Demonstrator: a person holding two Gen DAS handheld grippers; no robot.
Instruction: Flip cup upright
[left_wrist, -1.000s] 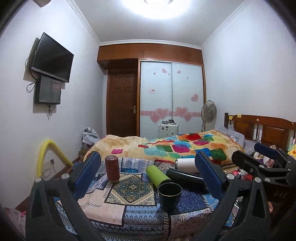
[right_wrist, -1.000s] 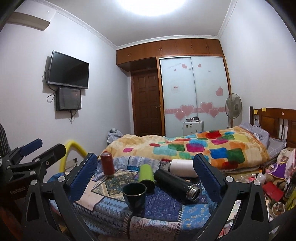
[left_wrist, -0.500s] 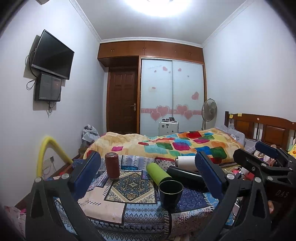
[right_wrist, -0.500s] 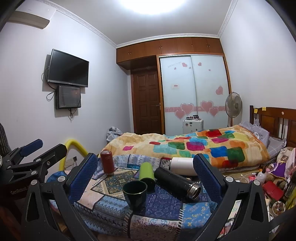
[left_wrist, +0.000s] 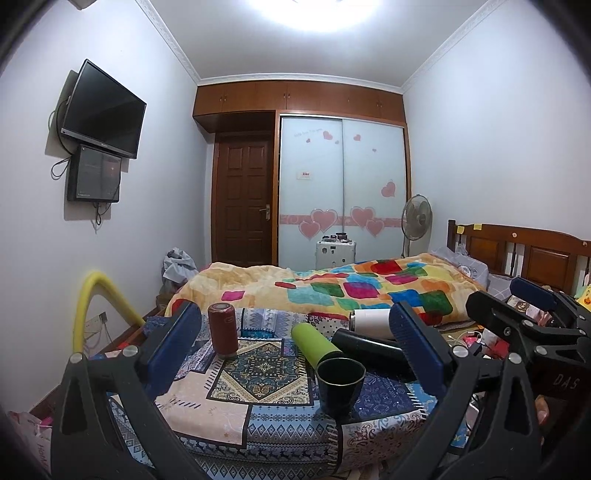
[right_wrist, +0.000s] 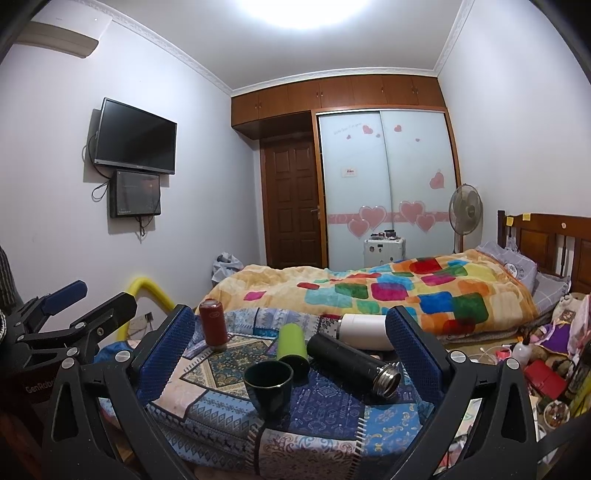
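Both grippers' jaws spread wide, empty; dark cup (left_wrist: 340, 384) upright; black flask (right_wrist: 354, 363) steel mouth visible right view only.

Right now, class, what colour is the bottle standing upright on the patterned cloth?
Dark red, with a silvery top: the upright bottle. The left wrist view shows it best.

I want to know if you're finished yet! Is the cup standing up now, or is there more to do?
Looks done: the dark green cup stands upright, mouth up, on the patchwork cloth. In hand: nothing; the left gripper and right gripper are both open, touching nothing. Left: maybe the lime green bottle, black flask and white bottle, all lying down. The red bottle already stands.
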